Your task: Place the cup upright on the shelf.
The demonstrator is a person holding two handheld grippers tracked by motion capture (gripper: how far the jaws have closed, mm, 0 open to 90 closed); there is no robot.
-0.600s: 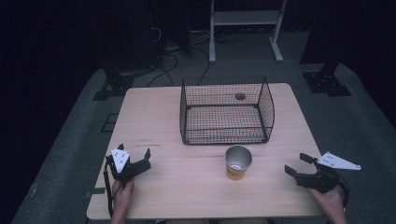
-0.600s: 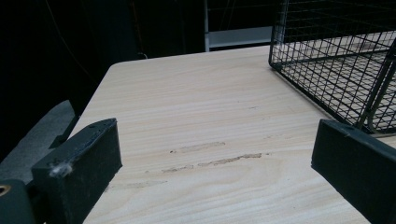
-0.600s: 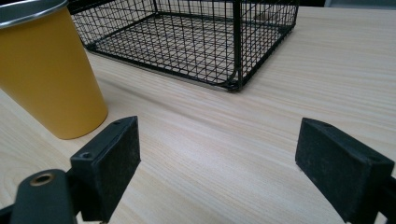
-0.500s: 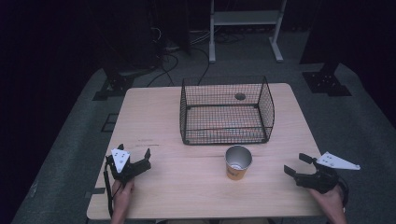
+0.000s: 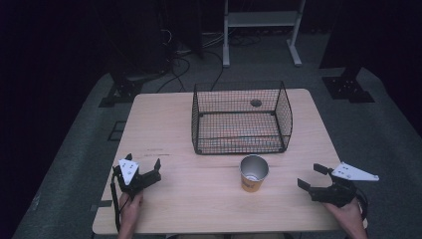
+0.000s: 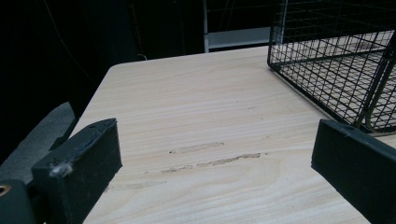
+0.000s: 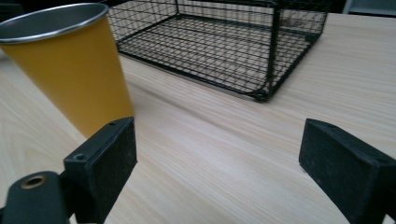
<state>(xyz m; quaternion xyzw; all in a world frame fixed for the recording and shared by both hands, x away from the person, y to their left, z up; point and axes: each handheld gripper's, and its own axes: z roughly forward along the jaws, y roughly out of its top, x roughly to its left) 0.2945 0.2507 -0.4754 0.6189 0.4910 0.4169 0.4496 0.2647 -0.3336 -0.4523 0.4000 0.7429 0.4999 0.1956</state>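
A yellow cup (image 5: 253, 173) with a metal rim stands upright on the wooden table (image 5: 164, 124), just in front of a black wire basket (image 5: 241, 118). My right gripper (image 5: 312, 177) rests near the table's front right, open, its jaws pointing left toward the cup and apart from it. In the right gripper view the cup (image 7: 70, 65) is at upper left, beyond the left jaw, and the basket (image 7: 219, 42) lies behind. My left gripper (image 5: 144, 167) sits at the front left, open, nothing between its jaws. The basket's corner (image 6: 345, 60) shows at right in the left gripper view.
A round hole (image 5: 256, 103) in the tabletop shows through the basket's back. Behind the table stand a white shelf frame (image 5: 261, 25), cables on the floor and dark stand bases (image 5: 347, 88). Bare wood lies between the grippers.
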